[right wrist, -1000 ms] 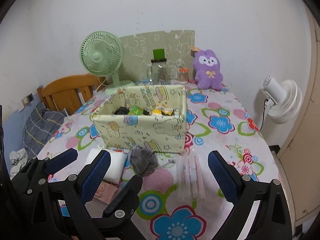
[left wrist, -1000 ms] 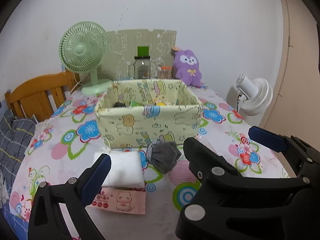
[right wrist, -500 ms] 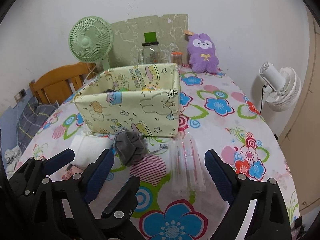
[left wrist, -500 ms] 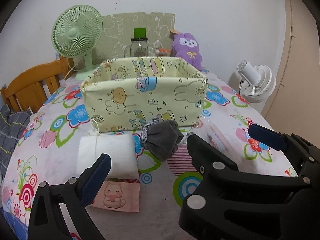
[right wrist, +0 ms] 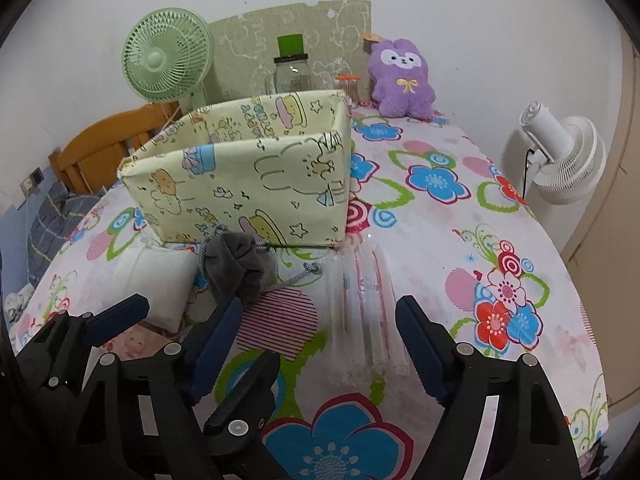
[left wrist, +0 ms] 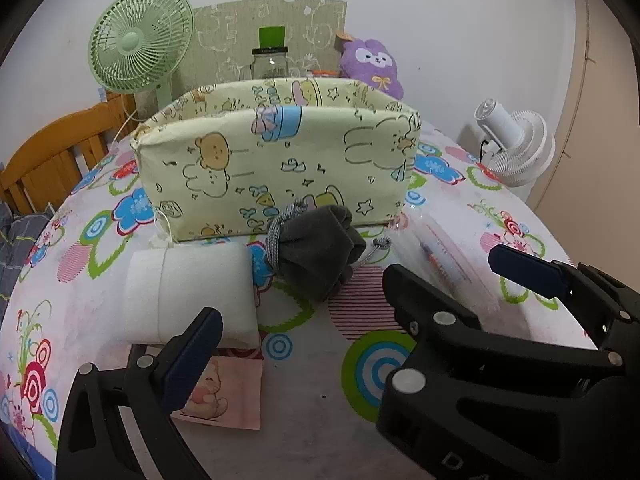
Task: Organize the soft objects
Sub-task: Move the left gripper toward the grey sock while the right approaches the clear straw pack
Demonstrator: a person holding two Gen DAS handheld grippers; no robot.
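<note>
A pale yellow cartoon-print fabric box [left wrist: 280,160] stands on the flowered table; it also shows in the right wrist view [right wrist: 248,188]. In front of it lie a grey drawstring pouch [left wrist: 320,252] [right wrist: 236,268], a white folded cloth [left wrist: 188,292] [right wrist: 156,284], a pink cartoon packet [left wrist: 224,392] and a clear plastic packet [right wrist: 364,312] [left wrist: 448,268]. My left gripper [left wrist: 356,320] is open and empty, low over the table just short of the pouch and cloth. My right gripper [right wrist: 316,344] is open and empty, with the clear packet between its fingers.
A green desk fan [left wrist: 140,48], a glass jar with a green lid [left wrist: 272,60] and a purple plush toy [right wrist: 400,80] stand behind the box by the wall. A white fan [right wrist: 564,160] is off the table's right edge. A wooden chair back [left wrist: 52,156] is at left.
Both grippers have come lower and closer to the table and the box. The pouch, cloth and clear packet look larger and nearer. Nothing was taken hold of.
</note>
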